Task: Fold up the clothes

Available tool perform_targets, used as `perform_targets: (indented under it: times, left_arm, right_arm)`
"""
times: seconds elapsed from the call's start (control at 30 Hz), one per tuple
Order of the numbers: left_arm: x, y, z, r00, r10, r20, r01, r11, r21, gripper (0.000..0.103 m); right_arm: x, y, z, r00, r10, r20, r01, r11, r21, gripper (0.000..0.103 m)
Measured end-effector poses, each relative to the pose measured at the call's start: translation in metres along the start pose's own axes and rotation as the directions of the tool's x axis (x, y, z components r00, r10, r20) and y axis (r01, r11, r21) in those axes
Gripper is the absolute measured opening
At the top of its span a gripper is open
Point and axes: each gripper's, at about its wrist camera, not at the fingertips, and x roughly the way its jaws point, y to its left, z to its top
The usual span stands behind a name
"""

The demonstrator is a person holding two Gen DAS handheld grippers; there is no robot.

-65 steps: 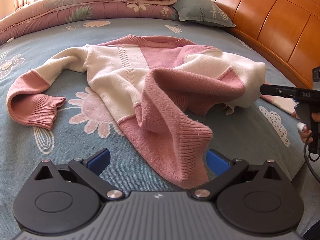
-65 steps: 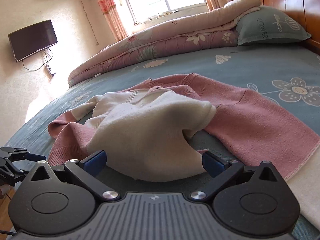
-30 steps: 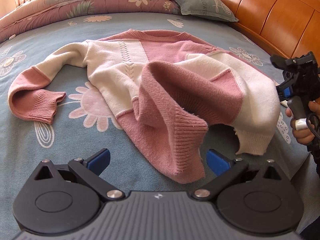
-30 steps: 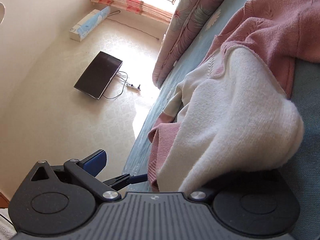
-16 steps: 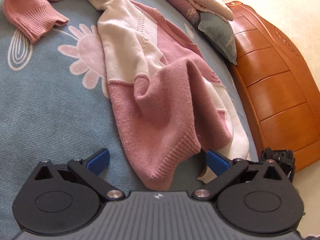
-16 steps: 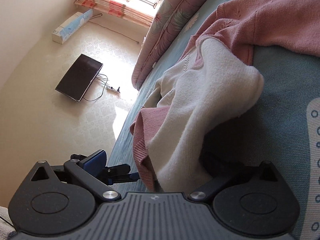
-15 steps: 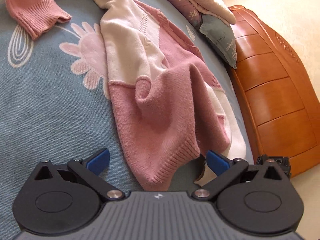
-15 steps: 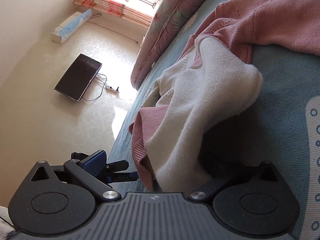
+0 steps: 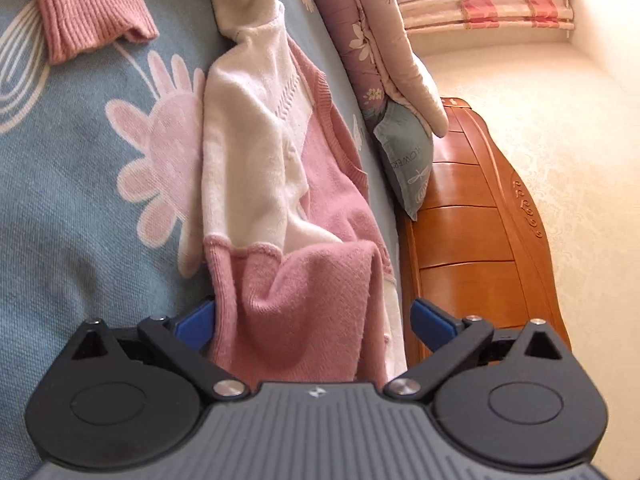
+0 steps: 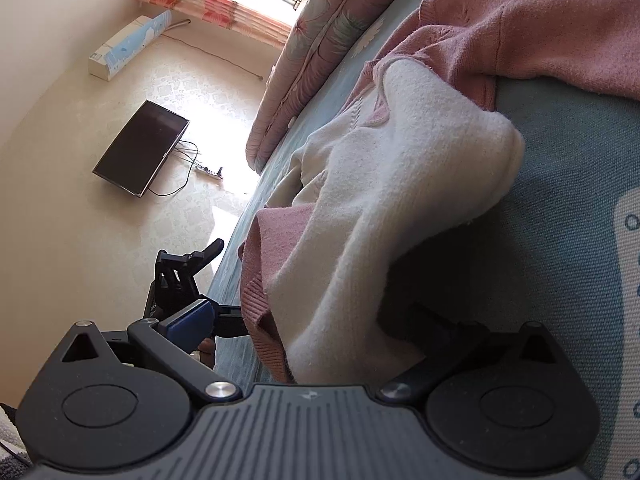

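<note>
The pink-and-cream knit sweater (image 9: 276, 184) lies crumpled on my blue floral bedsheet (image 9: 80, 184), its pink hem bunched toward me at the bed's near edge and one ribbed cuff (image 9: 88, 12) flung well apart on the sheet. My left gripper (image 9: 312, 320) straddles the pink hem fold: the jaws stand wide and are closing, the knit between them, one blue pad (image 9: 196, 322) touching the cloth and the other clear of it, so nothing is clamped yet. My right gripper (image 10: 316, 332) is at the cream part of the hem (image 10: 360, 240), which drapes over one finger and hides it; only the other blue pad (image 10: 192, 320) shows, standing off from the cloth, so I cannot tell whether this one has hold of anything. The step in hand, as I judge it, is taking both hem corners to draw the body out flat. To do it well I should bite the full ribbed edge, both layers, close fully before lifting, and pull the two corners evenly apart. Beyond: a quilt roll (image 9: 360, 40), pillow (image 9: 408, 156) and wooden headboard (image 9: 472, 240).
</note>
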Motion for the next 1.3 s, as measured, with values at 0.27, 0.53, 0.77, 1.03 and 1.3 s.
perform_targets:
  times: [0.27,0.53,0.77,1.03,1.3]
  left_arm:
    - [-0.009,0.034,-0.003,0.999,0.033,-0.027,-0.033,0.999,0.009,0.021]
    - [-0.007,0.034,-0.005,0.998,0.006,-0.058,-0.003,0.999,0.047,0.015]
    - [0.019,0.019,0.002,0.983,0.112,-0.144,-0.101,0.991,0.086,0.011]
    - [0.021,0.016,-0.011,0.986,0.132,-0.099,-0.123,0.988,0.098,0.011]
    - [0.006,0.025,-0.025,0.990,0.130,-0.052,-0.128,0.991,0.041,0.011]
  right_arm:
    - [0.001,0.002,-0.001,1.000,-0.015,0.002,0.015,1.000,-0.008,0.103]
    - [0.001,0.004,-0.001,1.000,-0.023,0.005,0.023,1.000,-0.006,0.103]
    - [0.003,0.006,-0.001,1.000,-0.031,0.002,0.031,0.999,-0.020,0.103]
    - [0.003,0.006,-0.005,0.999,-0.036,0.020,0.037,0.999,-0.031,0.103]
    - [-0.006,0.001,-0.008,0.996,-0.021,0.081,0.022,1.000,0.000,0.101]
